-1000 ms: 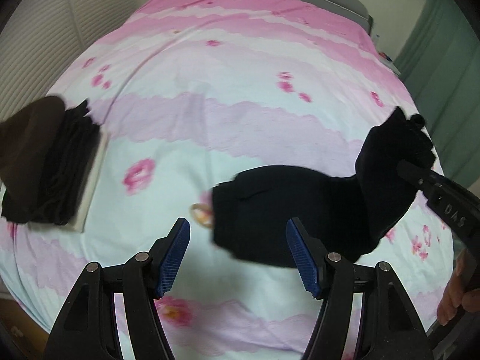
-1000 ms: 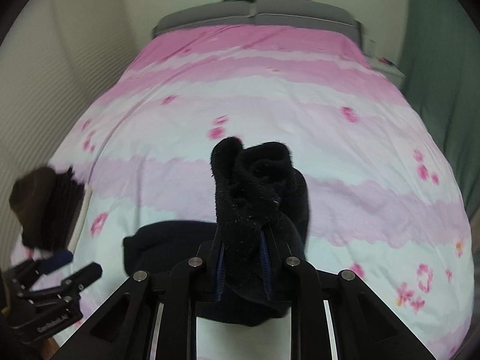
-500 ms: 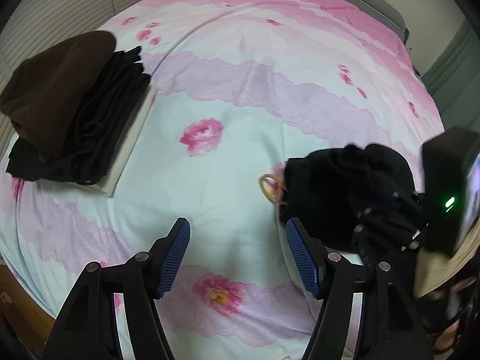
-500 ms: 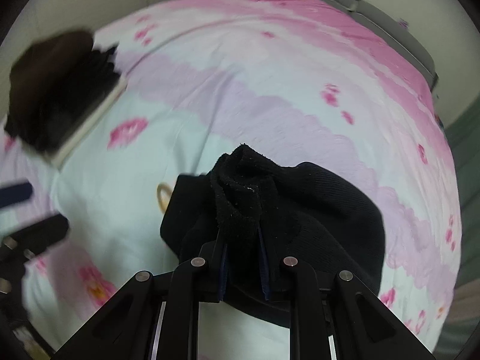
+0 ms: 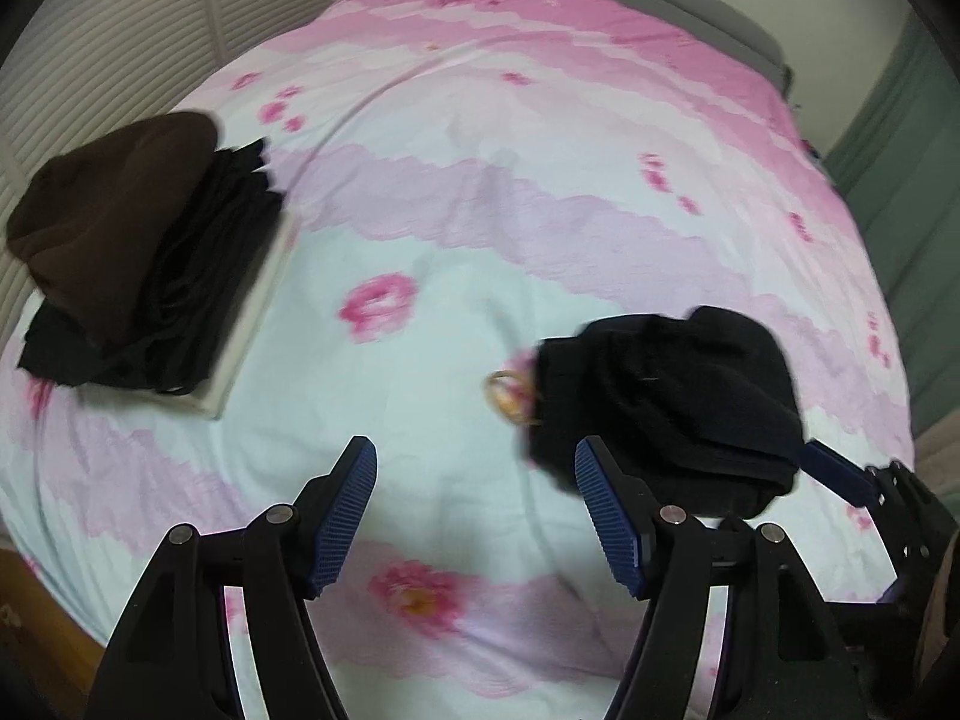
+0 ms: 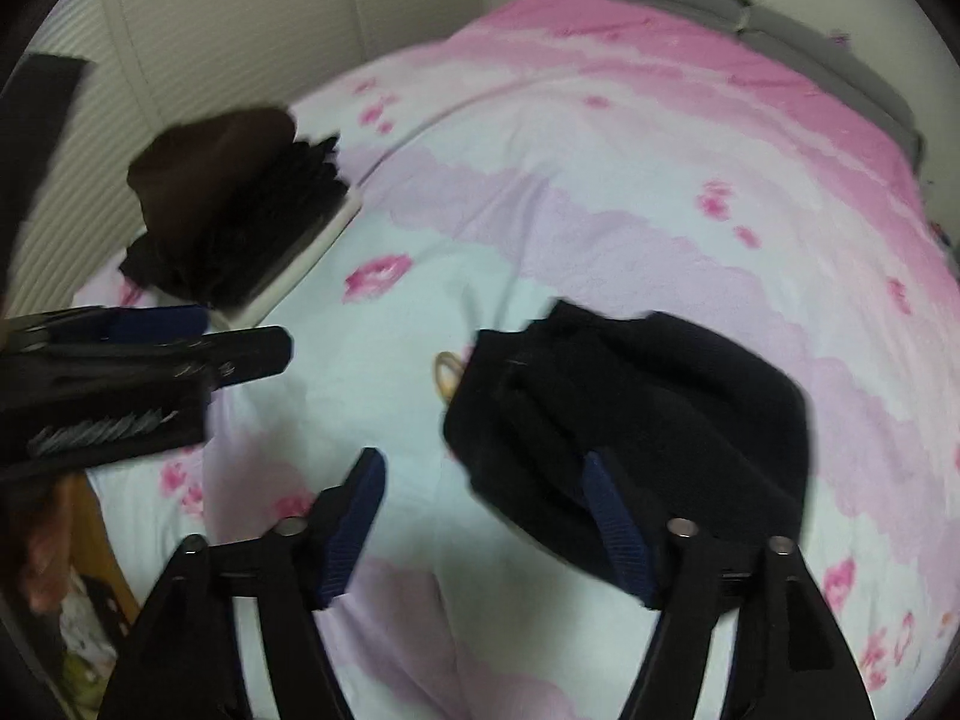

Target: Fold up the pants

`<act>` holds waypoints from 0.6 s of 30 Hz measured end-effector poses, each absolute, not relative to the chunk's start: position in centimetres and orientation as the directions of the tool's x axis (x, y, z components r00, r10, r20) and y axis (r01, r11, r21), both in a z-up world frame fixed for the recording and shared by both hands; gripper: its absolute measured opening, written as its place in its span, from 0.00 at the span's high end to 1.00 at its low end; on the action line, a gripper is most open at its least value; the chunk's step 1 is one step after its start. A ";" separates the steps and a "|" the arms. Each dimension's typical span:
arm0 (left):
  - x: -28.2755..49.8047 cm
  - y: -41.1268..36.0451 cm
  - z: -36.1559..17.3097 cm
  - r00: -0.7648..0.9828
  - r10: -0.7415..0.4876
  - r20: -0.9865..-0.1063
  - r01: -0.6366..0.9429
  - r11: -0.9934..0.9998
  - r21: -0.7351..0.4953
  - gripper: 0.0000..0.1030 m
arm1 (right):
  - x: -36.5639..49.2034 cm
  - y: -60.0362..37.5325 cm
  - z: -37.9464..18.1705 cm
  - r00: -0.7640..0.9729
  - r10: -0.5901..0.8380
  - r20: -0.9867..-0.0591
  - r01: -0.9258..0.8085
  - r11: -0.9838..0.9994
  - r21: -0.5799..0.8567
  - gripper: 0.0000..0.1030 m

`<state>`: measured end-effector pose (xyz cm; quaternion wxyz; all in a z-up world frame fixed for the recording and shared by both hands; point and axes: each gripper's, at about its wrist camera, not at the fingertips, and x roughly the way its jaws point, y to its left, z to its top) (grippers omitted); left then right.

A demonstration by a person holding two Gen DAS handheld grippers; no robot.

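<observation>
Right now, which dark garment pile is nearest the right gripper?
The black folded pants, lying alone on the bedspread just beyond the open right gripper. The brown-topped clothes stack sits farther off, toward the wall.

Legible text, labels, brands, numbers, signs: none. No marking could be read on any item in either view.

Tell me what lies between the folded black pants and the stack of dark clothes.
Mostly bare bedspread with a pink flower print; a small ring-like loop sits against the black pants, far from the stack of dark clothes. Left wrist view.
</observation>
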<state>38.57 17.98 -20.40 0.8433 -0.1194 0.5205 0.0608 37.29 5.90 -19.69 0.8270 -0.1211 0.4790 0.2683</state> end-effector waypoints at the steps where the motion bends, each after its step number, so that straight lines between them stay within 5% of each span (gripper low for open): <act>1: 38.9 17.0 -20.3 0.457 -0.042 -0.888 -0.203 0.968 -0.150 0.30 | 36.8 4.4 -19.3 0.421 0.317 -0.850 -0.536 0.843 0.049 0.26; 10: 42.5 12.0 -22.3 0.460 -0.200 -0.865 -0.228 0.915 -0.332 0.16 | 37.6 -8.5 -22.9 0.384 0.158 -0.910 -0.234 0.970 0.070 0.25; 18: 46.0 10.9 -27.4 0.393 -0.295 -0.871 -0.387 0.806 -0.447 0.15 | 39.0 -12.8 -26.4 0.335 0.176 -0.926 -0.114 0.983 0.146 0.25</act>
